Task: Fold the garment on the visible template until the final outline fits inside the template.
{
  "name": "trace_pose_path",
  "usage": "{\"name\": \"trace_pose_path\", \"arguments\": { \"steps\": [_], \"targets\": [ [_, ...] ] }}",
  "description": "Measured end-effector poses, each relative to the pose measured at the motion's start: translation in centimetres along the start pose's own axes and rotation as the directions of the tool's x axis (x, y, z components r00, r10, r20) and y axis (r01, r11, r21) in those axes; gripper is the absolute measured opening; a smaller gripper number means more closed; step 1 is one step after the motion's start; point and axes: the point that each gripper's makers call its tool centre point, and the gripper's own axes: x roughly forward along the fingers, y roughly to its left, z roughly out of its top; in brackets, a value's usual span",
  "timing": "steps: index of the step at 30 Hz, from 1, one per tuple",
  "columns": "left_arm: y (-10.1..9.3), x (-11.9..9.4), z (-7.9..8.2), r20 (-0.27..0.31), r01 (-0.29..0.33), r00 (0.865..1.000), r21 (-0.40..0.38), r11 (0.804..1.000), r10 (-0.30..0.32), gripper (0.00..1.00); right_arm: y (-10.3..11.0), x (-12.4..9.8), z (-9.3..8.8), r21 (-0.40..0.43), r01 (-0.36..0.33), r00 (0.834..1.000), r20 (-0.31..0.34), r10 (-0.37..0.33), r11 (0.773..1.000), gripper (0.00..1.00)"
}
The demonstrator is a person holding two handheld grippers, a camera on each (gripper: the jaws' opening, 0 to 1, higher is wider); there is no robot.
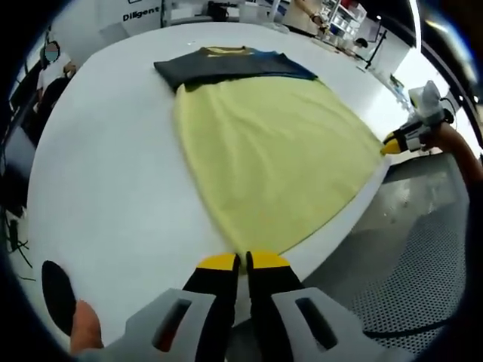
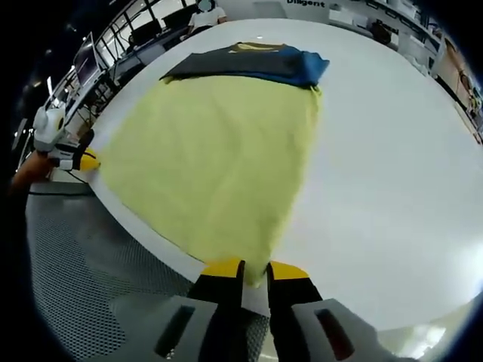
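A yellow garment point(image 1: 272, 151) point(image 2: 219, 151) lies spread flat on the white table point(image 1: 113, 173) point(image 2: 392, 166). Its far end is dark grey and blue point(image 1: 226, 66) point(image 2: 249, 64). The near hem runs along the table's edge. My left gripper point(image 1: 243, 261) is shut on one hem corner at that edge, and it also appears at the left of the right gripper view point(image 2: 83, 161). My right gripper point(image 2: 256, 269) is shut on the other hem corner, with yellow cloth between its tips. It enters the left gripper view from the right point(image 1: 392, 145), held by a hand.
Grey perforated floor point(image 1: 423, 256) point(image 2: 83, 256) lies below the table's near edge. Bare white tabletop stretches on both sides of the garment. Desks, shelves and a person point(image 2: 204, 11) stand beyond the far side.
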Motion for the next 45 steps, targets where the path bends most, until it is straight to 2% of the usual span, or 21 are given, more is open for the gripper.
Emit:
{"name": "trace_pose_path", "arguments": {
  "steps": [3,22,25,27,32,36,39,41,43,45],
  "targets": [
    [0.0,0.0,0.0,0.000,-0.001,1.000,0.001,1.000,0.001,0.00,0.0,0.0,-0.1,-0.018,0.006,1.000,-0.009,-0.006,1.000,0.00],
    [0.5,0.2,0.1,-0.008,-0.006,1.000,0.049,0.999,0.006,0.00,-0.1,0.1,0.0,-0.010,0.013,1.000,-0.009,-0.014,1.000,0.00],
    [0.5,0.3,0.0,-0.019,0.001,1.000,0.085,0.996,0.000,0.01,-0.1,0.1,0.0,-0.015,0.016,1.000,-0.013,-0.016,1.000,0.00],
    [0.9,0.4,0.1,-0.040,-0.030,0.999,0.059,0.998,0.032,0.04,0.0,0.1,0.0,-0.024,0.020,1.000,-0.015,-0.020,1.000,0.00],
    [0.1,1.3,0.8,0.000,-0.016,1.000,0.070,0.997,0.016,0.08,-0.1,0.1,0.0,-0.029,0.018,1.000,-0.018,-0.019,0.999,0.00],
    [0.1,1.4,0.7,-0.007,-0.020,1.000,0.067,0.998,0.020,0.08,-0.1,0.1,0.0,-0.023,0.013,1.000,-0.016,-0.013,1.000,0.00],
    [0.0,1.5,0.7,-0.009,-0.020,1.000,0.093,0.995,0.020,0.08,-0.1,0.1,0.0,-0.026,0.013,1.000,-0.020,-0.013,1.000,0.00],
    [-0.2,1.5,0.8,-0.004,-0.002,1.000,0.156,0.988,0.003,0.08,-0.1,0.1,0.0,-0.024,0.013,1.000,-0.019,-0.013,1.000,0.00],
    [-0.2,1.5,0.8,-0.006,-0.004,1.000,0.073,0.997,0.004,0.07,-0.2,0.2,0.1,-0.018,0.017,1.000,-0.008,-0.017,1.000,0.00],
    [0.0,1.4,0.8,-0.005,-0.001,1.000,0.074,0.997,0.002,0.06,-0.2,0.1,0.1,-0.017,0.019,1.000,-0.007,-0.019,1.000,0.00]
  ]
}}
